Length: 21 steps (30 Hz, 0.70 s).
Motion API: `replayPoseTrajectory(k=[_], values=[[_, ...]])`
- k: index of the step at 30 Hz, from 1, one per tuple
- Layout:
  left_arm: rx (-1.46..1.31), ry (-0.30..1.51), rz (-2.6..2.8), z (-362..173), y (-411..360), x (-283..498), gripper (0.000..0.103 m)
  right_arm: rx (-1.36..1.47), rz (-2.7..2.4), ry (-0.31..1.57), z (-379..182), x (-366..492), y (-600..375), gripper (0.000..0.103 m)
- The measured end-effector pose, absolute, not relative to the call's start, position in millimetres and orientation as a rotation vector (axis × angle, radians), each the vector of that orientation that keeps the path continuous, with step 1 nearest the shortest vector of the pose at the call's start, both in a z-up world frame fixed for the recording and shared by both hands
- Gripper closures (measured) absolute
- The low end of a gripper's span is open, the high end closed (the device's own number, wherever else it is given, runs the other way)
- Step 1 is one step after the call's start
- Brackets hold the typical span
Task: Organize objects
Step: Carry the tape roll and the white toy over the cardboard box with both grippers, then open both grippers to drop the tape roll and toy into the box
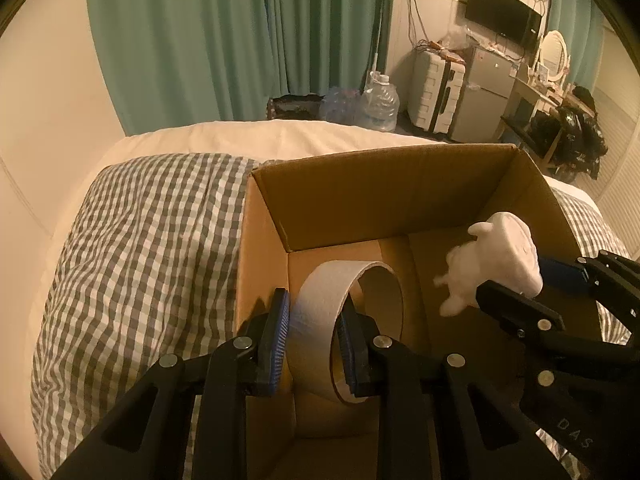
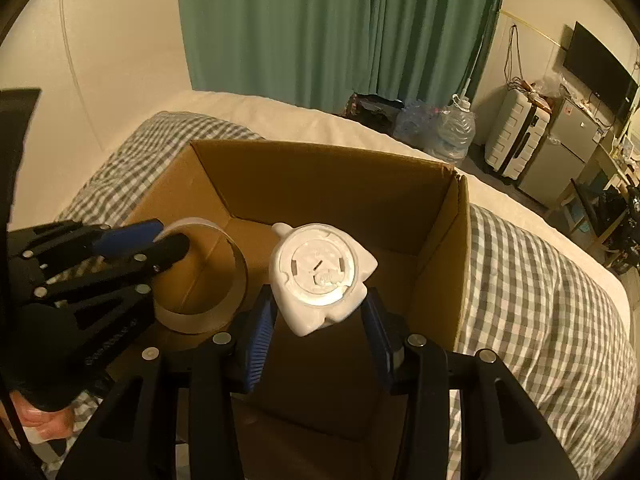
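Now, tape roll (image 1: 344, 320): being held on edge inside the near-left part of the cardboard box (image 1: 380, 196), wall clamped between the left gripper's (image 1: 314, 344) blue pads, one pad outside, one inside the core.
White figurine (image 2: 320, 276): being held over the box's middle-right, gripped at its sides by the right gripper (image 2: 316, 340), round base facing the camera.
Box: sitting open on the checked bedspread (image 1: 140, 240), floor mostly bare as far as can be seen.
Step in hand: probably lowering both things into the box.
Doing it well: keeping both grips closed until each thing is resting on the floor; keeping the two grippers apart; setting the roll so it is not rolling.
Left wrist view: showing the pad inside the roll's core, and the figurine's side.
Right wrist view: showing the figurine's underside and the far-right box wall.
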<state>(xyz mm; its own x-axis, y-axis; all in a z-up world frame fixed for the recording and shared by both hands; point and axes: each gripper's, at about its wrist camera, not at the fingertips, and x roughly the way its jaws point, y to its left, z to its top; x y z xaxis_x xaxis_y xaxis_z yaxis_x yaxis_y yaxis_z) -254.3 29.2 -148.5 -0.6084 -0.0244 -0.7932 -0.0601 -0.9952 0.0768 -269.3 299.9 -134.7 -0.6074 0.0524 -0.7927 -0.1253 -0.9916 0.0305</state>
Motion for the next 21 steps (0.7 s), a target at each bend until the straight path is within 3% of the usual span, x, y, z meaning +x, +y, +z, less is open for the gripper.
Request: replayPoseTrajectory(k=[3,6,8,12,15,16,21], values=[[-1.373,0.128,2.802,-144,28,-253,0.078,-1.317,2.733,0.155,-131,-266,299,0.059],[-1.363,0.120,2.805,-138,28,-253,0.073,-1.273,2.737,0.150,-121,-260,298,0.046],[-1.365,0.123,2.812,-136,28,-251,0.062,-1.245,2.739,0.144,-115,-257,298,0.042],[-1.368,0.112,2.817,-131,26,-248,0.051,-1.188,2.746,0.148,-101,-250,299,0.038],[-1.361,0.110,2.822,-124,26,-245,0.030,-1.153,2.747,0.146,-91,-245,301,0.036],[-1.361,0.113,2.824,-122,25,-245,0.018,-1.138,2.748,0.143,-86,-242,301,0.035],[-1.331,0.110,2.847,-107,25,-236,0.016,-1.090,2.751,0.148,-72,-234,301,0.034]])
